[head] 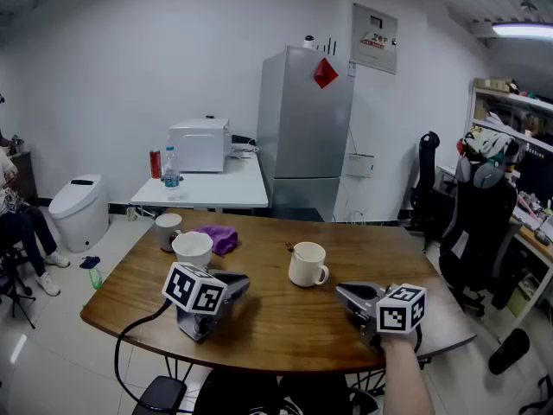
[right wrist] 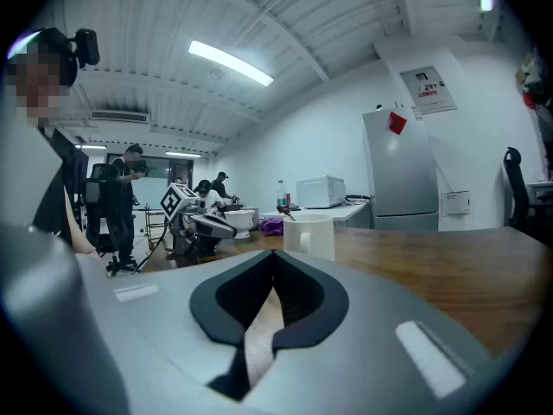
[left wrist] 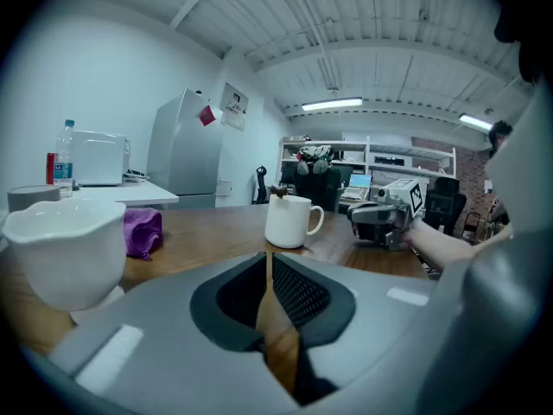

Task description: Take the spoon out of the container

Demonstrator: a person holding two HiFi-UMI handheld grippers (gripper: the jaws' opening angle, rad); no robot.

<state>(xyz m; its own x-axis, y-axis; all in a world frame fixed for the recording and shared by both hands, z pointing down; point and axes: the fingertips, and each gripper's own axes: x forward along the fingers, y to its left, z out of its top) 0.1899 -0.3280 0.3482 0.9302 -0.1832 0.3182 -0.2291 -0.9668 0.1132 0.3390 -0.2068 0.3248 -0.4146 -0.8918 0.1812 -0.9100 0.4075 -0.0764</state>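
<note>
While both grippers sit low and idle, the task has not begun: the spoon (head: 290, 247) stands in the white mug (head: 308, 264), with only its dark handle tip showing above the rim on the mug's far-left side. The mug stands near the middle of the wooden table (head: 285, 327).

The left gripper (head: 235, 285) rests on the table to the left of the mug, pointed toward it. Its jaws are pressed together with nothing between them. The right gripper (head: 343, 293) is on the mug's right, closer to the mug than the left one and also aimed at it. Its jaws are closed and empty too.

A white bowl (head: 193, 249), a purple cloth (head: 219, 239) and a grey cup (head: 168, 230) lie beyond the left gripper, well to the left of the mug (none of them stands between either gripper and the mug).

I judge this to be the approach stage. The next move calls for one gripper to open, rise above the mug's rim and close on that small handle tip, which leaves little to pinch. The other gripper may need to steady the mug.
</note>
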